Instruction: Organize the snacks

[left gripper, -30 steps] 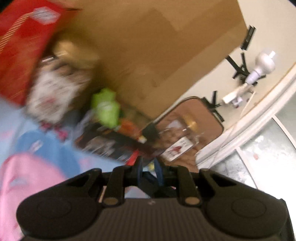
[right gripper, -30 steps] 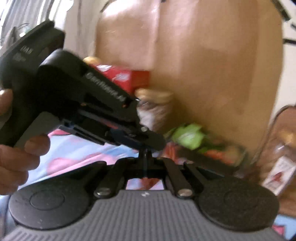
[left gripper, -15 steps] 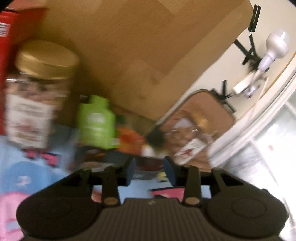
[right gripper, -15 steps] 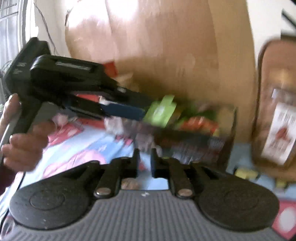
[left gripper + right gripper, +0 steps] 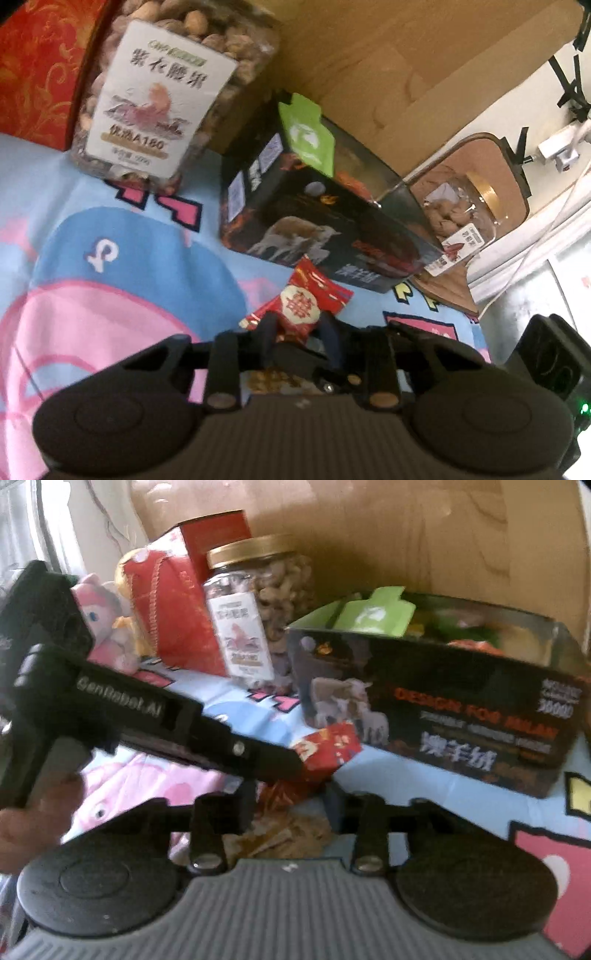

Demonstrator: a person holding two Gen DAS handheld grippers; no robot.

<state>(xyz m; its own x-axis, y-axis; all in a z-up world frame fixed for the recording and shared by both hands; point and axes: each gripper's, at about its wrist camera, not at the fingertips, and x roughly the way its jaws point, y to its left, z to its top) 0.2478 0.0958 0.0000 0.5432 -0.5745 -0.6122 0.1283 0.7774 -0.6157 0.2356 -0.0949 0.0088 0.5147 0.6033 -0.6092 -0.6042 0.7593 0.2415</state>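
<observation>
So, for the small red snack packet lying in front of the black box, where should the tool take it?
Grip the red snack packet at its near crimped end, coming from the front and above. It lies flat on the cloth close to the black box, so the far end is crowded.

Pink plush toy (image 5: 101, 627) far left on the blue and pink cartoon cloth (image 5: 122, 280), brown cardboard wall (image 5: 406, 535) behind, white power adapter (image 5: 559, 149) far right
</observation>
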